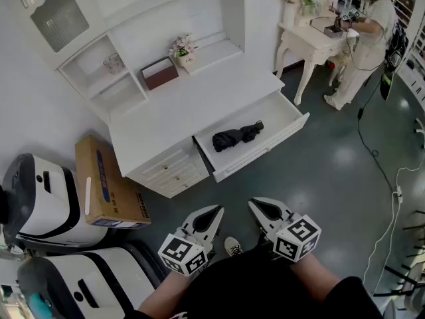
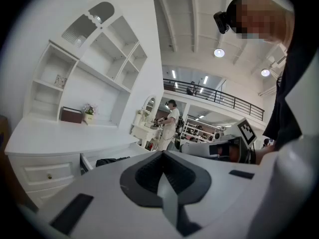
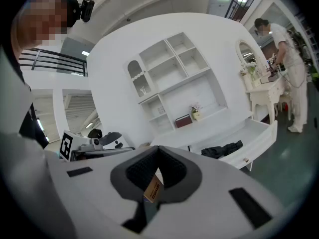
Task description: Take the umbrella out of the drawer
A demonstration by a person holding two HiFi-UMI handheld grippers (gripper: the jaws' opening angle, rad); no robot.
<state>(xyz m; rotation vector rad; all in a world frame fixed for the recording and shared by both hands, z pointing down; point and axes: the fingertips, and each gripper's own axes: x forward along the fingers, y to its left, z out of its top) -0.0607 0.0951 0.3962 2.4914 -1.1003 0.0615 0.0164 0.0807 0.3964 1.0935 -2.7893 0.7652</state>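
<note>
The left gripper [image 1: 216,211] and the right gripper [image 1: 255,205] are held low, close to the person's body. Each has its jaws pressed together, with nothing between them. Both point toward the white cabinet [image 1: 192,105], well apart from it.

The drawer [image 1: 289,113] is pulled out at the cabinet's front right corner. The black folded umbrella [image 1: 237,137] lies inside on the drawer's bottom, in its left half. Its long axis runs along the drawer's front edge, so it lies crosswise to both grippers. It is ahead and almost between them. I judge the right gripper a little nearer, and its jaws must open before the reach.
</note>
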